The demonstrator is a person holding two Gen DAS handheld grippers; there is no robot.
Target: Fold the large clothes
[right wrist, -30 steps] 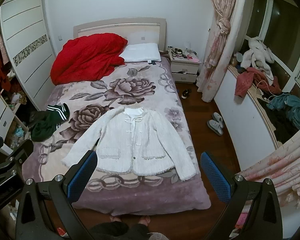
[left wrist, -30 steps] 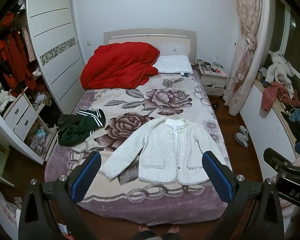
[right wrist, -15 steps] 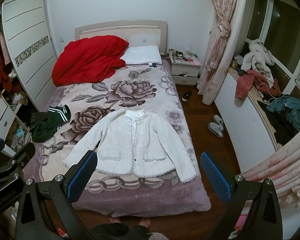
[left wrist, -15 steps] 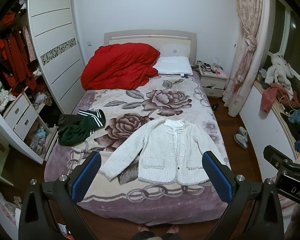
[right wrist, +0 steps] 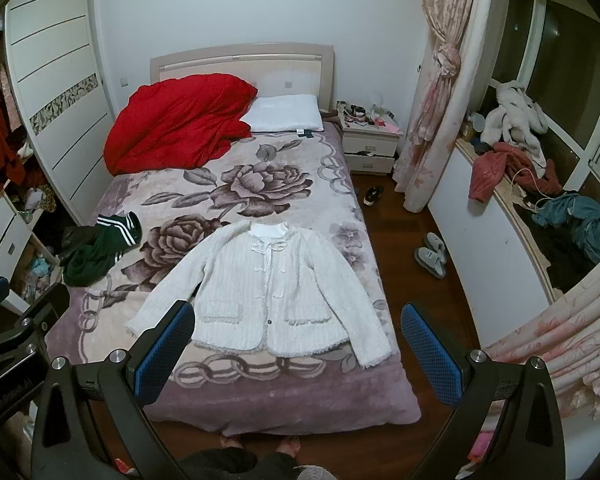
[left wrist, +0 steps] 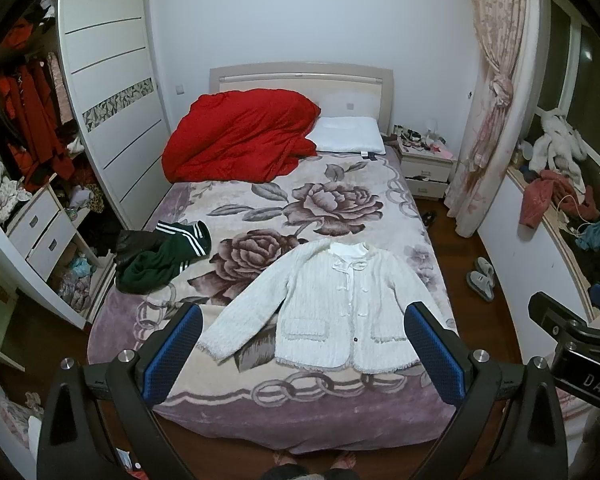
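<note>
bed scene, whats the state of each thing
white cardigan: spread flat, unfolded, buttoned
green garment: crumpled
red quilt: bunched at headboard
nightstand drawer: lower one ajar
curtain: tied back
left gripper: open, empty
right gripper: open, empty
</note>
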